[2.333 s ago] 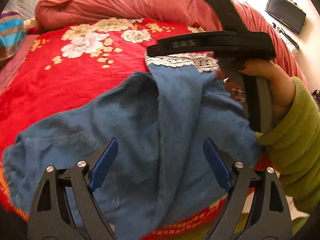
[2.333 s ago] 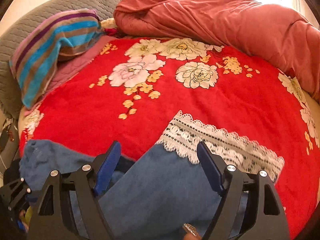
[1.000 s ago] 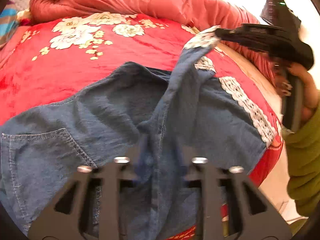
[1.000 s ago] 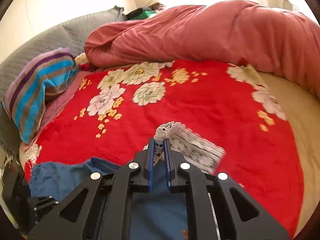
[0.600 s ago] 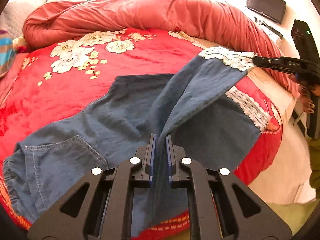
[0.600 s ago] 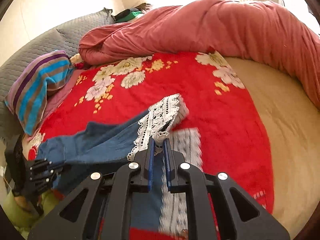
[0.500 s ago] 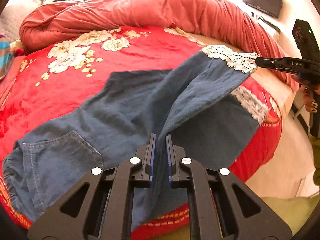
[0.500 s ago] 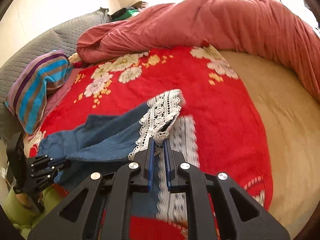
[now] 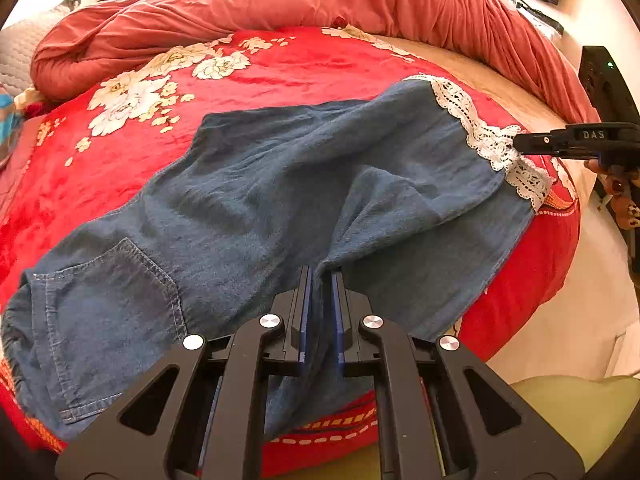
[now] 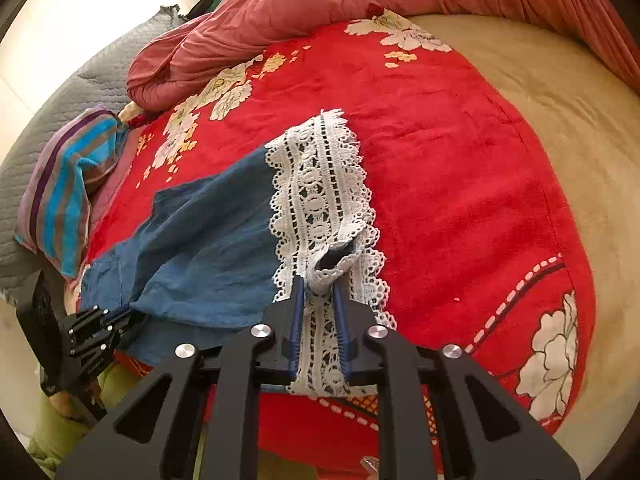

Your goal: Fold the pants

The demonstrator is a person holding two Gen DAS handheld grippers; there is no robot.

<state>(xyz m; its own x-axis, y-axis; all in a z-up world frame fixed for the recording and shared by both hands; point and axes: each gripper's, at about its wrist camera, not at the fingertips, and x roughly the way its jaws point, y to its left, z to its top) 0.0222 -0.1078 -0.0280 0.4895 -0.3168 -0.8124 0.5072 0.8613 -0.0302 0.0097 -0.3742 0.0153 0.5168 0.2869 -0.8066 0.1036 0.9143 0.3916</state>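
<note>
Blue denim pants [image 9: 260, 200] lie across the red floral blanket [image 9: 280, 72], one leg folded over the other. My left gripper [image 9: 320, 276] is shut on a fold of denim at the near edge of the upper leg. My right gripper [image 10: 318, 284] is at the white lace hem [image 10: 320, 184]. Its jaws are opening, and the bunched lace sits loosely between the blue pads. From the left wrist view the right gripper [image 9: 520, 146] touches the lace hem [image 9: 480, 136] at the bed's right side. The right wrist view shows the left gripper [image 10: 120, 316] at the pants [image 10: 208, 240].
A rolled pink-red quilt [image 9: 360, 0] runs along the far side of the bed. A striped pillow [image 10: 60, 192] lies at the left. Bare beige mattress sheet [image 10: 560, 100] shows right of the blanket. A person's green sleeve [image 10: 60, 432] holds the left gripper.
The right gripper carried the lace hem rightward and down, laying the upper leg flatter over the lower one, and its jaws have parted a little. The left gripper stays clamped on the denim.
</note>
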